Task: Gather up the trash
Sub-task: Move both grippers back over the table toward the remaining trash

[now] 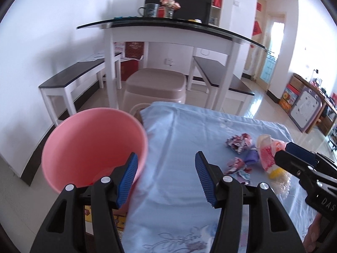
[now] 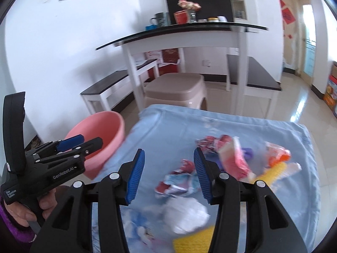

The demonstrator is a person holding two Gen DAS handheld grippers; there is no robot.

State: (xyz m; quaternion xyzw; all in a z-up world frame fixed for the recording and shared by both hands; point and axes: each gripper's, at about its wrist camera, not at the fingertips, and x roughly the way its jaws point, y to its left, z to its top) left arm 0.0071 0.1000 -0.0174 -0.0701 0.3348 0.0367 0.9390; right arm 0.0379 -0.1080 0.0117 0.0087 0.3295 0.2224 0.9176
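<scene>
A pink bucket (image 1: 92, 145) stands at the left edge of a table under a light blue cloth (image 1: 179, 147); it also shows in the right wrist view (image 2: 99, 135). Crumpled wrappers (image 2: 179, 181), a white paper wad (image 2: 185, 213), a red-and-white packet (image 2: 236, 160) and orange and yellow wrappers (image 2: 276, 164) lie on the cloth. My left gripper (image 1: 166, 168) is open and empty, its left finger at the bucket's rim. My right gripper (image 2: 169, 164) is open and empty above the crumpled wrappers. The right gripper also shows in the left wrist view (image 1: 299, 158).
A beige plastic stool (image 1: 155, 86) stands behind the table. Behind it is a white dining table with a dark glass top (image 1: 168, 24) and two benches (image 1: 71, 78). The tiled floor (image 1: 263, 105) lies to the right.
</scene>
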